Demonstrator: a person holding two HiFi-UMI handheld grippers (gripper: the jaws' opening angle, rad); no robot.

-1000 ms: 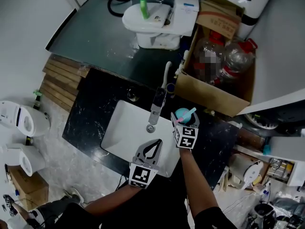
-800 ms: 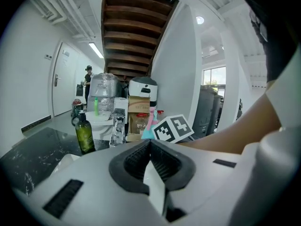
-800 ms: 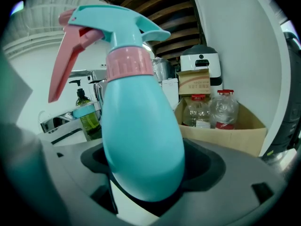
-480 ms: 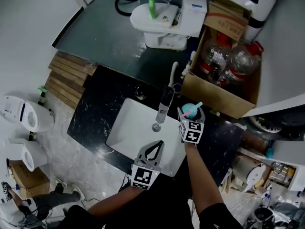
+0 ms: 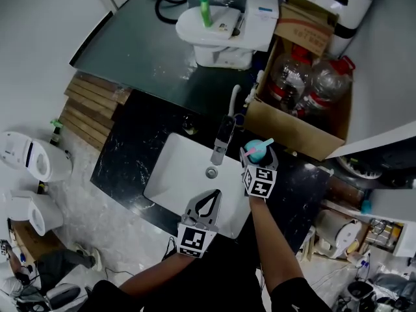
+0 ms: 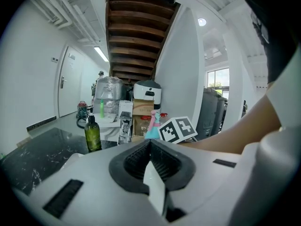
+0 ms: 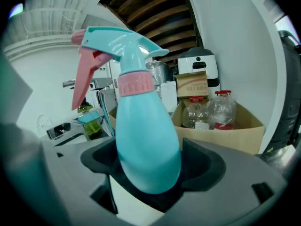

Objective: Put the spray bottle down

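Note:
A turquoise spray bottle [image 7: 143,135] with a pink trigger and collar stands upright between the jaws of my right gripper [image 7: 150,182], which is shut on its body. In the head view the bottle [image 5: 256,150] shows just right of the faucet [image 5: 222,137], over the dark counter [image 5: 123,155], with the right gripper [image 5: 258,164] below it. My left gripper [image 5: 207,203] is shut with nothing in it, over the front edge of the white sink [image 5: 175,174]. The left gripper view shows its jaws closed together [image 6: 151,166], and the bottle [image 6: 153,126] beyond them.
A green soap bottle [image 6: 92,133] stands on the counter left of the faucet. An open cardboard box [image 5: 299,132] holding large plastic bottles sits behind the counter on the right. A white toilet [image 5: 221,28] stands further back. Wooden planks [image 5: 88,103] lie to the left.
The right gripper with the spray bottle has stayed close to the faucet's right side, shifting only slightly. The left gripper has stayed in place over the sink's front edge.

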